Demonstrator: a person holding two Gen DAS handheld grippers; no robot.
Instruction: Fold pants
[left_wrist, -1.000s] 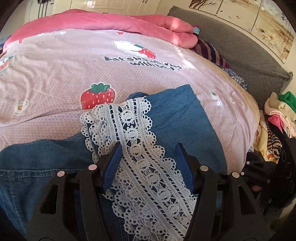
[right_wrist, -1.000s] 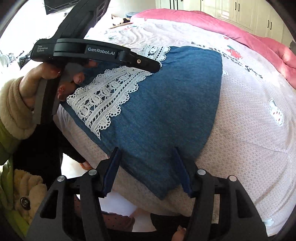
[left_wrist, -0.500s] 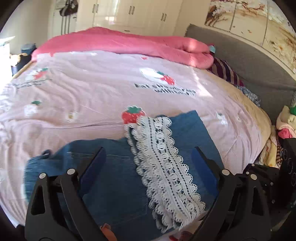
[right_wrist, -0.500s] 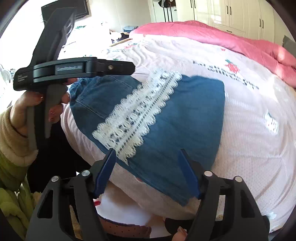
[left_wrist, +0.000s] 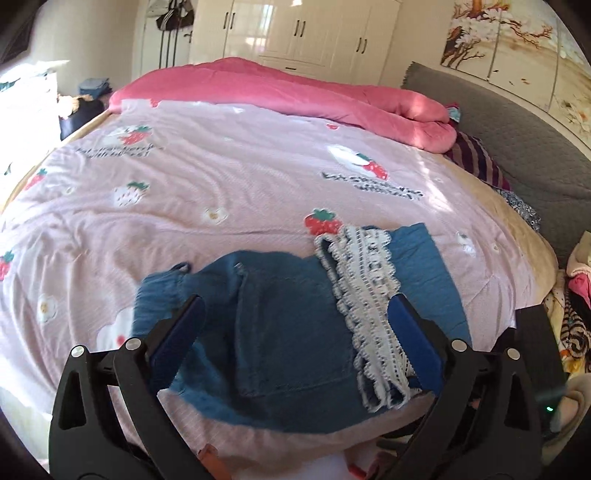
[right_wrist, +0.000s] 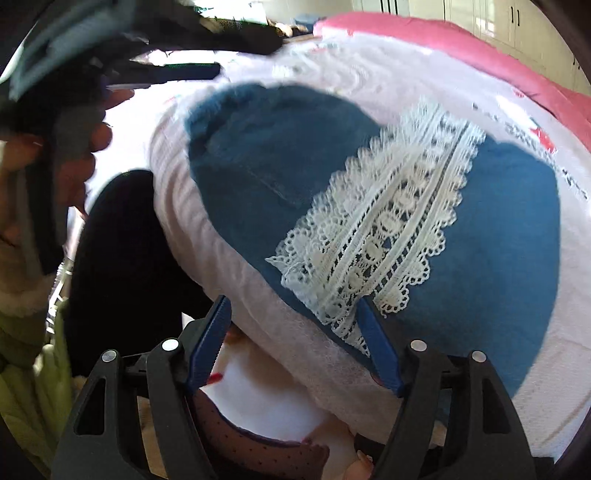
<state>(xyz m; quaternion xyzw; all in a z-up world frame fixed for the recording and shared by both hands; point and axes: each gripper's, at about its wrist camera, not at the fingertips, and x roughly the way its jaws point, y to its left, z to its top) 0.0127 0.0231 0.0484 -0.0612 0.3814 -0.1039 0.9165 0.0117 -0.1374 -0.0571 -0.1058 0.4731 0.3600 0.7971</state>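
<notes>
We had pulled both hand-held grippers back from the pants (left_wrist: 291, 332); the left (left_wrist: 295, 325) and right (right_wrist: 293, 332) gaped wide, holding nothing. The pants lay folded at the bed's (left_wrist: 221, 184) edge.

Through my left wrist feed the room is bright with daylight; sun patches fall across the pink quilt (left_wrist: 424, 122) and the bedsheet (left_wrist: 221, 184) at upper right, and the far left edge is blown out white. The wardrobe doors (left_wrist: 314, 33) carry a glossy glare. Fisheye bending bulges the bed into a dome and the corners go black. The denim pants (left_wrist: 288, 325) look slightly smeared at their left end.

My right wrist feed is worse: the upper left is heavily motion-blurred, so the left tongs (right_wrist: 177, 72) and the hand (right_wrist: 74, 155) are streaks. The lace strip (right_wrist: 388, 229) is fairly sharp. Strong light washes the sheet nearly white, while a dark shadowed mass sits at left.
</notes>
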